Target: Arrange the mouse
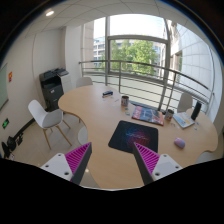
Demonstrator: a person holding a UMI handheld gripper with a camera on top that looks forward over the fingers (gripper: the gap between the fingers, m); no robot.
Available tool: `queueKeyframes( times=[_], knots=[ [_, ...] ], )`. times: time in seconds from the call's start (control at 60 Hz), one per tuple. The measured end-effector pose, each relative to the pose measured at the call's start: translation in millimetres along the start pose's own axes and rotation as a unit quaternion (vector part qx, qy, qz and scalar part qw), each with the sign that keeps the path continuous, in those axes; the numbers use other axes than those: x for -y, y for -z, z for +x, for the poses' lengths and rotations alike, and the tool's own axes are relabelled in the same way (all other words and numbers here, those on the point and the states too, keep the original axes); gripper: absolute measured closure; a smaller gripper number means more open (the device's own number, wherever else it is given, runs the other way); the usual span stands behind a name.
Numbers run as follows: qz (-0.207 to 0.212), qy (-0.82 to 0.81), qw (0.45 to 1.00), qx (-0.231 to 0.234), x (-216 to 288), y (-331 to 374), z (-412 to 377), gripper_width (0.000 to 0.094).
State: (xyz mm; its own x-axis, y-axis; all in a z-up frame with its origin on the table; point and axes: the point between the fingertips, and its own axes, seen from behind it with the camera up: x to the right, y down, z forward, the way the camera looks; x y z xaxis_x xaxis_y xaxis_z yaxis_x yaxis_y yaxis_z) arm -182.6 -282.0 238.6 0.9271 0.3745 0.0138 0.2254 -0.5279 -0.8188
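A pale lilac mouse (180, 143) lies on the light wooden table (100, 110), to the right of a dark mouse pad (133, 135) with a coloured print. My gripper (112, 160) hovers above the table's near edge, fingers wide apart and empty. The right finger's pink pad (147, 156) overlaps the near edge of the mouse pad; the left pad (78, 157) is over bare table. The mouse is beyond and to the right of the right finger.
A second colourful mat (148, 115) lies further back on the table, with a cup (125, 100), a dark box (108, 94) and a monitor (196, 110) at the right. White chairs (45, 116) stand to the left; a printer (51, 85) by the wall.
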Motion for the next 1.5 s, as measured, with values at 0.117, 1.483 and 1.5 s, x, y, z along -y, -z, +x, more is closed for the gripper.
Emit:
queueKeyframes(
  times=[0.117, 1.483, 1.5],
  knots=[
    [-0.019, -0.013, 1.0, -0.016, -27, -4, 25, 0.0089],
    [-0.028, -0.089, 0.983, -0.161, -115, -285, 520, 0.04],
    [-0.029, -0.089, 0.982, -0.163, -115, -285, 520, 0.041]
  ],
)
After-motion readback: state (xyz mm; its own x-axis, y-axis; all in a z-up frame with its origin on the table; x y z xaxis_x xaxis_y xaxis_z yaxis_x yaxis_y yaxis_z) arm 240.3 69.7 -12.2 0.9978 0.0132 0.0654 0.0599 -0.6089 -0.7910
